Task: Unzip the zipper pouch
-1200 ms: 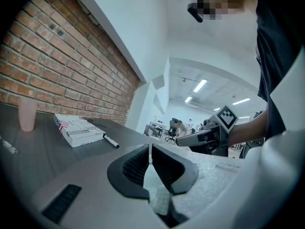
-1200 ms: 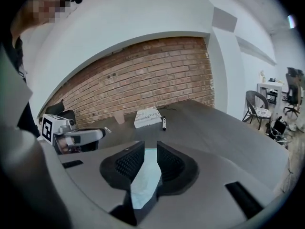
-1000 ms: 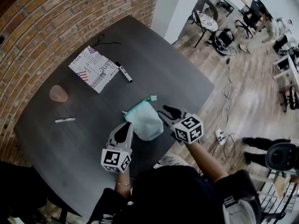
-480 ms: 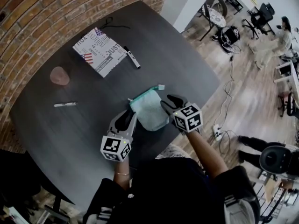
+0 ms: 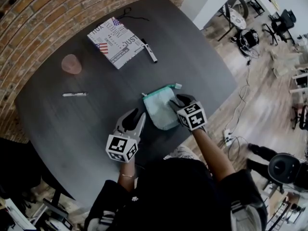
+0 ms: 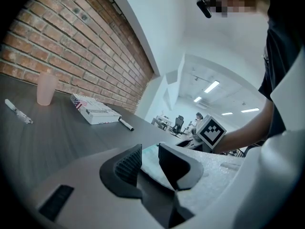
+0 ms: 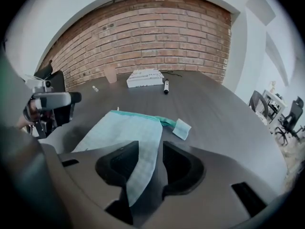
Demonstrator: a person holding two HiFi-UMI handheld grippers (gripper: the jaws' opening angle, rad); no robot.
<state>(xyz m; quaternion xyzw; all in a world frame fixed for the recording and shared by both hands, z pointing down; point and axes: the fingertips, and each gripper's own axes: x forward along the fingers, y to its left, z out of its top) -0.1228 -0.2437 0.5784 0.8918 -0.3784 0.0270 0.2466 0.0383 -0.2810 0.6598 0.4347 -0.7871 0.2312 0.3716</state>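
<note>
A pale green zipper pouch (image 5: pixel 161 110) lies flat on the dark table (image 5: pixel 96 119), with its teal zipper (image 7: pixel 138 114) along the far edge and a white pull tag (image 7: pixel 181 128) at the right end. My left gripper (image 5: pixel 136 117) sits at the pouch's left side. Its jaws have just been opening, and the pouch's edge (image 6: pixel 150 159) shows in the narrow gap without either pad pressing on it. My right gripper (image 7: pixel 150 161) points down over the pouch's right edge (image 7: pixel 143 151). Its jaws have widened and now straddle that edge without pinching it.
Further back on the table are a printed booklet (image 5: pixel 116 41), a black marker (image 5: pixel 150 50), a pink cup (image 5: pixel 71 63) and a white pen (image 5: pixel 75 94). A brick wall borders the table's far side. The table's right edge drops to a wooden floor with cables and chairs.
Both grippers have come down and in towards the pouch. The right one moved from beside the pouch onto its right edge. The left gripper's jaws have parted.
</note>
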